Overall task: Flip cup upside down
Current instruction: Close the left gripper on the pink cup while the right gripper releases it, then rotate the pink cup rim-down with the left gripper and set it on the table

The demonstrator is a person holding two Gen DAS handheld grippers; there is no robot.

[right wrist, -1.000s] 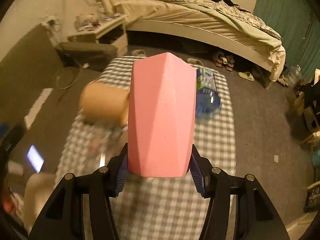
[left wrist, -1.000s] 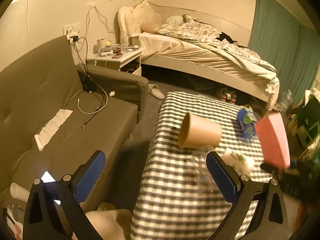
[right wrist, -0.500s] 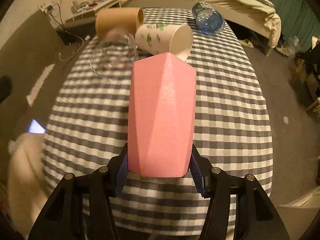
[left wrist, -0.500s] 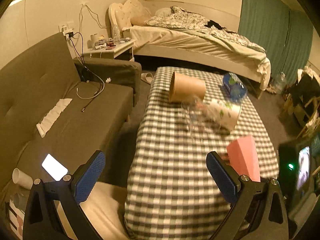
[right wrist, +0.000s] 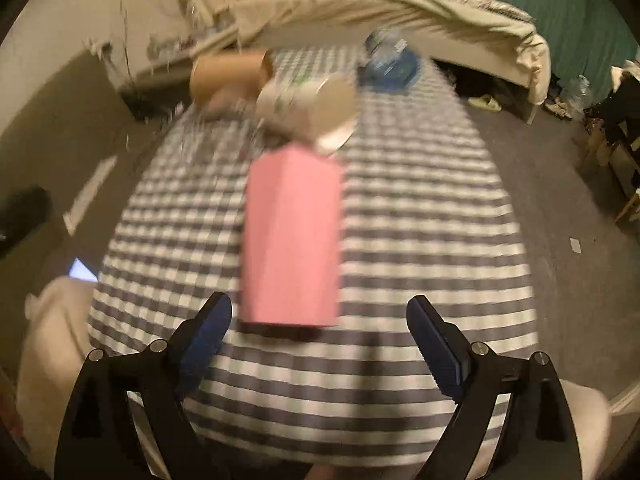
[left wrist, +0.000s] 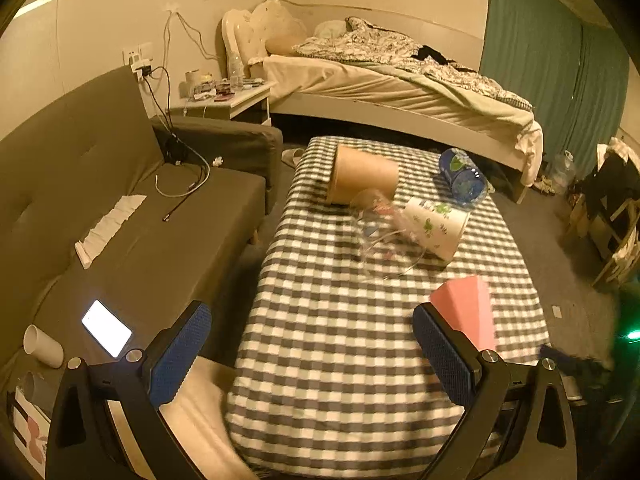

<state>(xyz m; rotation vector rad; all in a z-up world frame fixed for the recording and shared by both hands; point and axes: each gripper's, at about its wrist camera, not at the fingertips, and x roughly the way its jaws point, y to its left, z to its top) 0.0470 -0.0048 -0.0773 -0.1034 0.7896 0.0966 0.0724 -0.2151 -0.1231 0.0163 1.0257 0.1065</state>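
The pink cup (right wrist: 291, 236) is standing on the checked table (right wrist: 420, 240), free of both tongs. The right tongs (right wrist: 319, 344) are gaping wide just short of it, gripping nothing, and the left tongs (left wrist: 312, 354) are hanging wide open and empty over the table's near edge.

Dim, warm yellow lighting throughout. Grey sofa (left wrist: 120, 200) at left, a lit phone (left wrist: 106, 328) on its near seat. White bedside table (left wrist: 230, 100) against the far cream wall (left wrist: 100, 24). Unmade bed (left wrist: 392, 80) along the far side. Teal curtains (left wrist: 560, 80) far right. Dark carpeted floor (left wrist: 560, 248). Checked cloth covers the worktop (left wrist: 340, 340).
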